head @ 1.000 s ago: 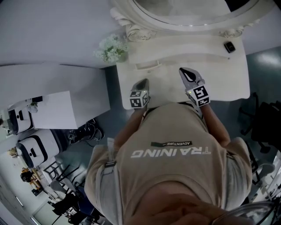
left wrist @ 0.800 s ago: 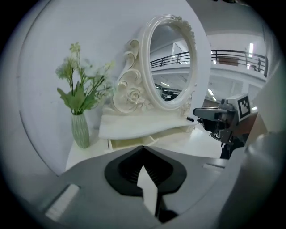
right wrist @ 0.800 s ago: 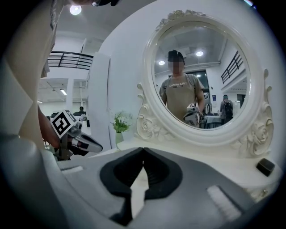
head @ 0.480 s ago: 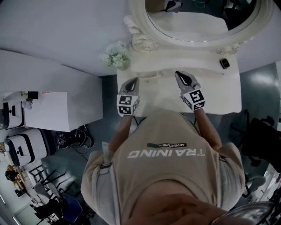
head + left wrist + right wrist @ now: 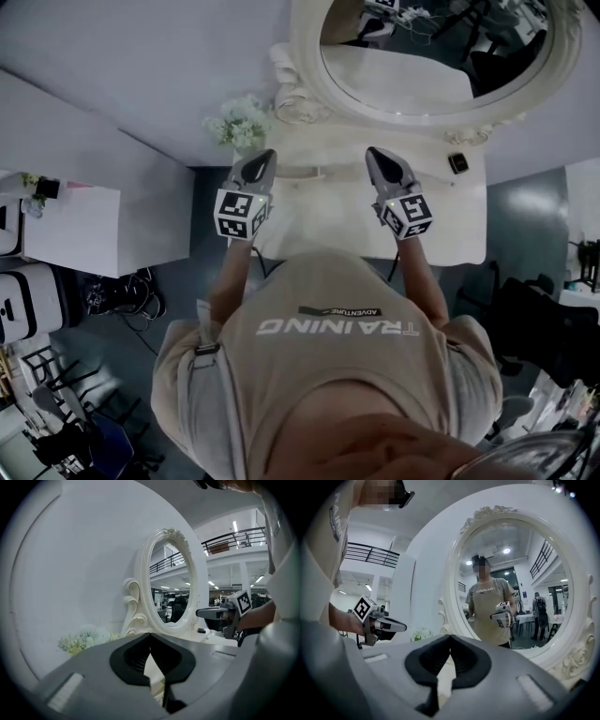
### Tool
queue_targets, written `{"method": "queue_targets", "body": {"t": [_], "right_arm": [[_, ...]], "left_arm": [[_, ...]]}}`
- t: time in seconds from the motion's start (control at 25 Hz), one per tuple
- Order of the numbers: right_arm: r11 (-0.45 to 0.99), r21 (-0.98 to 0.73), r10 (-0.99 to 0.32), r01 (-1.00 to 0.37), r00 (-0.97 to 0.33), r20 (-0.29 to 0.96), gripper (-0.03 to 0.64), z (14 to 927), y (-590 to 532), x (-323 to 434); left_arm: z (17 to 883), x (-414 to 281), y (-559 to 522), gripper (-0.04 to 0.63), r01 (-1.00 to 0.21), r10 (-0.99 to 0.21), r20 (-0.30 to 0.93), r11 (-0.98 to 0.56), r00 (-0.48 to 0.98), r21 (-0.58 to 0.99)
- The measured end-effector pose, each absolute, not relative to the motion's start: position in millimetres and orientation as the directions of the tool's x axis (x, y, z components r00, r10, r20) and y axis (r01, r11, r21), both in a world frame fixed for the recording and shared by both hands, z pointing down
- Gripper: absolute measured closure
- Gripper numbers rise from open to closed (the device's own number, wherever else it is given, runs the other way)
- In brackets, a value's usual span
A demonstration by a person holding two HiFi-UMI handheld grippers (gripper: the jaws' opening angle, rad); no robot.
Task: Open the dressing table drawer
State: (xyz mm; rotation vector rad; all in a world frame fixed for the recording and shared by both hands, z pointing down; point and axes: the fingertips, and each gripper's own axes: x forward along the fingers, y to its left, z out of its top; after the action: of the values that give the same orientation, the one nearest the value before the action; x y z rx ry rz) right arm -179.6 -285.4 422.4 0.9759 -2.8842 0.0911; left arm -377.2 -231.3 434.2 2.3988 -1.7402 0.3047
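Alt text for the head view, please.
Seen from above, a person holds the left gripper and right gripper, both shut and empty, over a white dressing table with an oval mirror. Pale flowers sit at its left corner, a small dark object at its right.

The cream worktop is standing against a pale wall and is carrying an oval mirror in a carved white frame along its back edge. A bunch of pale flowers is sitting at its back left corner, just beside the frame's scrolled foot. A small dark object is lying near the back right, close in front of the frame.
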Motion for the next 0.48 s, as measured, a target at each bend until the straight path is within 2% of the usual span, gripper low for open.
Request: {"method": "queue_targets", "body": {"t": [0.48], "right_arm": [[0.761, 0.000, -0.645, -0.649, -0.756, 0.111, 0.615, 408, -298, -163]], "left_arm": [[389, -393, -243, 0.588, -0.959, -0.950, 0.175, -0.274, 0.260, -0.065]]}}
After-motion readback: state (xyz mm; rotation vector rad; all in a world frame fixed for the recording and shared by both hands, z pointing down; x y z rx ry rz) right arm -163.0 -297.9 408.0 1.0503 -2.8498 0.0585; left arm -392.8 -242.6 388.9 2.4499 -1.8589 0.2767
